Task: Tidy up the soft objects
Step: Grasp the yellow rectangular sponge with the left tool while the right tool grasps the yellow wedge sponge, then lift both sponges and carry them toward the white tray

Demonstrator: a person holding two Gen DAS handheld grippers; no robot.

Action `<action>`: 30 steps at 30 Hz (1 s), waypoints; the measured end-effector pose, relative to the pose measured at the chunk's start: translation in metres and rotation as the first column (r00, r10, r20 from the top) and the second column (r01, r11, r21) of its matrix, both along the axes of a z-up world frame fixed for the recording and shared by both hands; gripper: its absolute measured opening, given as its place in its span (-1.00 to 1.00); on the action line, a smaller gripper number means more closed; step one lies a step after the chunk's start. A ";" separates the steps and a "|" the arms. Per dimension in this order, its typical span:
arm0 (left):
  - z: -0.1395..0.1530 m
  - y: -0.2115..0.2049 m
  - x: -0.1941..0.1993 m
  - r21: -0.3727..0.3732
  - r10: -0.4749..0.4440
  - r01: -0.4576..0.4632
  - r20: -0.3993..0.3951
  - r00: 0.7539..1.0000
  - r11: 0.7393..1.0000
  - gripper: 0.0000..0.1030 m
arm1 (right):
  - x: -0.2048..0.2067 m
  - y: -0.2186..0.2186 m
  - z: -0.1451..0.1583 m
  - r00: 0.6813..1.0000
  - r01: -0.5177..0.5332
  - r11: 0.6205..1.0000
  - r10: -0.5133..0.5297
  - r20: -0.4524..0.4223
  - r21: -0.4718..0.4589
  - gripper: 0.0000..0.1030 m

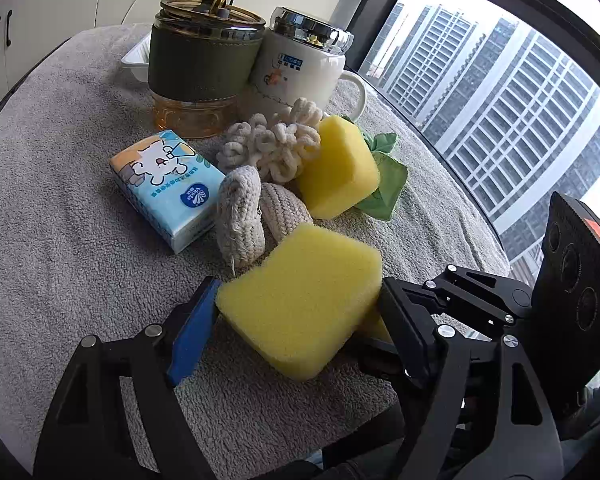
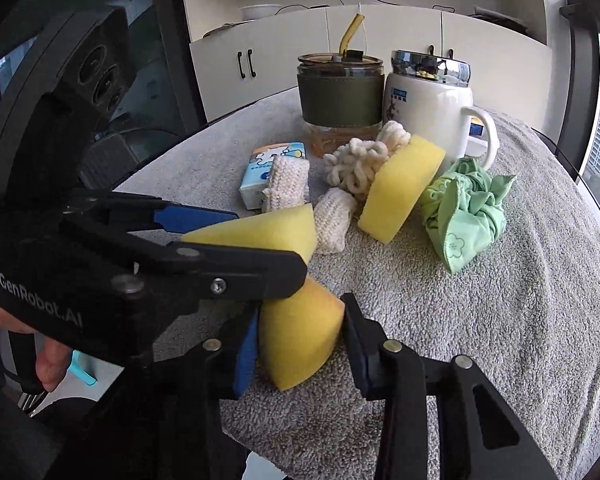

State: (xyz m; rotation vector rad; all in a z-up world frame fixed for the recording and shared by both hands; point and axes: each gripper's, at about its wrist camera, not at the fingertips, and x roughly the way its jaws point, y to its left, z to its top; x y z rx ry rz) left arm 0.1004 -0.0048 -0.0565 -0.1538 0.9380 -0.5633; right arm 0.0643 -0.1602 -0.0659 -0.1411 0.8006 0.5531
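My left gripper (image 1: 296,300) is shut on a yellow sponge (image 1: 300,300), held just above the grey towel; that gripper (image 2: 268,236) and sponge (image 2: 256,232) also show in the right wrist view. My right gripper (image 2: 300,344) is shut on the same sponge's near end (image 2: 300,340); its black body (image 1: 440,320) shows at right in the left wrist view. A second yellow sponge (image 1: 340,168) (image 2: 400,188) leans on a cream rope bundle (image 1: 272,148) (image 2: 360,164). A knitted cream piece (image 1: 252,208) (image 2: 332,220), a green cloth (image 1: 384,184) (image 2: 464,212) and a tissue pack (image 1: 168,188) (image 2: 268,172) lie nearby.
A green-sleeved amber cup with straw (image 1: 204,68) (image 2: 340,92) and a white lidded mug (image 1: 300,68) (image 2: 432,108) stand at the back of the grey towel (image 1: 60,240) (image 2: 500,320). A white tray (image 1: 136,60) sits behind the cup. A window is to the right.
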 end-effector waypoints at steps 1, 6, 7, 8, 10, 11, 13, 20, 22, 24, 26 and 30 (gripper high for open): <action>0.000 0.000 0.002 -0.002 0.005 -0.005 0.005 1.000 1.000 0.40 | 0.000 -0.001 -0.001 1.000 -0.001 1.000 0.001 -0.004 0.006 -0.20; 0.002 0.001 0.001 0.017 0.010 -0.010 0.023 1.000 1.000 0.25 | -0.002 0.002 -0.002 1.000 -0.005 1.000 0.005 -0.002 -0.003 -0.22; 0.003 0.002 0.001 0.015 0.011 -0.011 0.025 1.000 1.000 0.22 | -0.002 0.002 -0.002 1.000 -0.005 1.000 0.005 -0.001 -0.005 -0.22; 0.003 0.002 0.000 0.016 0.014 -0.014 0.030 0.999 1.000 0.20 | -0.002 0.002 -0.002 1.000 -0.005 1.000 0.005 0.000 -0.007 -0.23; 0.005 0.003 -0.001 0.016 0.023 -0.023 0.036 0.999 1.000 0.16 | -0.003 0.003 -0.001 1.000 -0.003 1.000 0.003 0.000 -0.006 -0.24; 0.006 0.005 -0.002 0.013 0.025 -0.026 0.038 0.999 1.000 0.15 | -0.003 0.002 -0.001 1.000 -0.002 1.000 0.002 -0.002 -0.001 -0.24; 0.008 0.009 -0.003 0.013 0.035 -0.036 0.044 0.998 0.999 0.13 | -0.004 0.001 0.000 1.000 0.001 1.000 -0.001 -0.007 0.006 -0.25; 0.006 0.019 -0.006 0.025 0.067 -0.068 0.057 0.996 0.997 0.06 | -0.004 0.004 0.001 1.000 0.011 1.000 -0.011 -0.006 -0.008 -0.28; 0.005 0.021 -0.007 0.029 0.074 -0.076 0.059 0.996 0.997 0.05 | -0.004 0.006 0.001 1.000 0.015 1.000 -0.015 -0.004 -0.021 -0.30; 0.003 0.024 -0.009 0.032 0.082 -0.084 0.063 0.995 0.996 0.04 | -0.004 0.007 0.002 1.000 0.020 0.999 -0.020 -0.002 -0.030 -0.31; 0.000 0.025 -0.010 0.050 0.089 -0.092 0.069 0.994 0.994 0.03 | -0.005 0.009 0.003 1.000 0.024 0.999 -0.024 -0.003 -0.042 -0.32; 0.000 0.027 -0.016 0.056 0.091 -0.096 0.080 0.993 0.994 0.03 | -0.008 0.012 0.011 1.000 0.029 0.997 -0.029 0.007 -0.074 -0.33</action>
